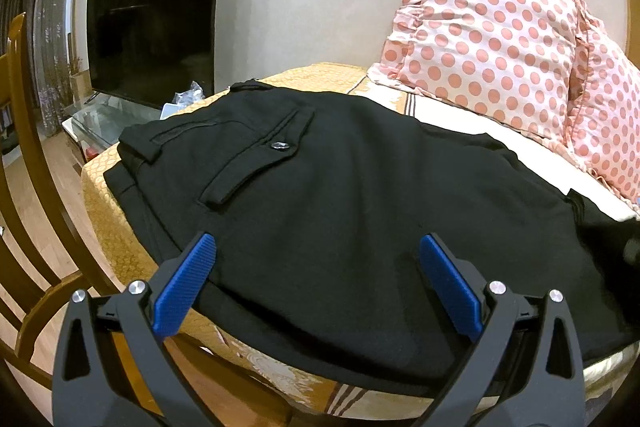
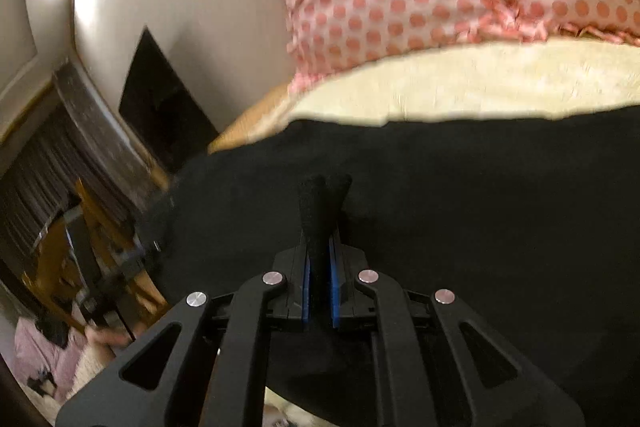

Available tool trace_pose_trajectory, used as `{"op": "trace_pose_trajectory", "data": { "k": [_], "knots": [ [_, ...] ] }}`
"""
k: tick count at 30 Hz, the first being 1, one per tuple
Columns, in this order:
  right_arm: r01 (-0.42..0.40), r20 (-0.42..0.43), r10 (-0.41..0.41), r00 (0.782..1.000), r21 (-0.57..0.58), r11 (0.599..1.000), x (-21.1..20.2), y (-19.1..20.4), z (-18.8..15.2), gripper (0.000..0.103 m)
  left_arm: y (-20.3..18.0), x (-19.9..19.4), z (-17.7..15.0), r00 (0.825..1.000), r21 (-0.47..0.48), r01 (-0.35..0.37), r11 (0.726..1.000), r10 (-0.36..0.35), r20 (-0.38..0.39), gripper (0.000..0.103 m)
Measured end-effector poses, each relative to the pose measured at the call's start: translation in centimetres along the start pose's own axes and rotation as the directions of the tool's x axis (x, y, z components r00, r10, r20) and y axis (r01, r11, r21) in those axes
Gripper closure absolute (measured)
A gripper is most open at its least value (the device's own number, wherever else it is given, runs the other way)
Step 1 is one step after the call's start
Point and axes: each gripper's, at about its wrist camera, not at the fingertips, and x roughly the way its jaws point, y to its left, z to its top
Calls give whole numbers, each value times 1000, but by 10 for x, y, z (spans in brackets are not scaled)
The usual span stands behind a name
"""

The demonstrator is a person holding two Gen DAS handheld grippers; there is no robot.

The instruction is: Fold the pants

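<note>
Over the bed, left view: my left gripper (image 1: 316,247) hangs just above the near part of the black pants (image 1: 340,195), its blue pads spread wide and holding nothing — I judge it is placed to pin or take the cloth.
Pants, left view: they lie flat on the yellow bedspread (image 1: 104,223), back pocket (image 1: 256,159) and button facing up, the waist end toward the TV (image 1: 156,27); flat like this, an edge can be carried across.
Pillows: the polka-dot pillows (image 1: 492,39) stand behind the pants, apart from them.
Right view: my right gripper (image 2: 320,255) is pinched tight on a ridge of the pants (image 2: 460,195), a tuft of cloth poking out past the pads — a firm hold so the layer lifts without slipping.
Focus: this view is blurred, so which part I hold I cannot tell.
Beyond: cream sheet (image 2: 460,83), then pillows.
</note>
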Motion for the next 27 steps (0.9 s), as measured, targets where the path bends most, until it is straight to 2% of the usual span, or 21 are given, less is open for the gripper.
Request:
{"op": "trace_pose_trajectory", "data": {
  "k": [4,6,8,11,14,15,16,17,18,19,21,22,24,26,27],
  "knots": [
    [-127,55,127,990,-9,992,-3,21,8,96,-1,0,-1,1000,4,-1,1000,1,4,2],
    [-89,18,90,996,-87,992,6,39,7,96,-1,-1,-2,1000,3,-1,1000,1,5,2],
    [-16,-43,9,999,-167,986,24,49,-5,96,-1,-2,-3,1000,0,1,1000,-1,7,2],
    [-4,-73,-8,997,-171,985,32,49,-19,95,-1,-2,-3,1000,0,4,1000,-4,10,2],
    [37,-104,-67,992,-265,964,37,57,-31,93,-2,-1,-3,1000,-2,6,1000,-6,9,2],
    [46,-115,-84,990,-302,952,38,60,-35,89,-1,-2,-3,1000,-1,5,1000,-5,10,2],
    [35,-128,-82,988,-332,943,39,63,-41,74,-2,-2,-4,1000,1,6,1000,-6,11,2],
    [17,-134,-70,988,-357,934,37,67,-45,65,-2,-2,-3,1000,5,4,1000,-5,12,2],
    [-11,-143,-51,988,-399,917,34,75,-50,49,-2,-2,-3,1000,8,5,1000,-5,11,2],
    [-43,-157,-28,987,-430,902,31,81,-53,48,-1,-2,-2,1000,10,8,1000,-8,8,2],
    [-122,-168,54,984,-426,896,23,87,-52,48,3,-6,0,999,-14,39,999,-39,6,2],
    [-113,-129,65,989,-412,904,17,86,-47,48,9,-10,1,997,-47,75,996,-75,11,2],
    [-29,-34,17,999,-383,923,11,79,-35,48,23,-19,4,991,-120,131,984,-127,38,2],
    [102,21,-101,995,-339,935,17,66,-25,49,43,-28,6,991,-205,127,970,-115,70,2],
    [146,2,-154,988,-334,931,25,61,-24,48,52,-31,7,992,-242,115,963,-99,78,2]
  ]
}}
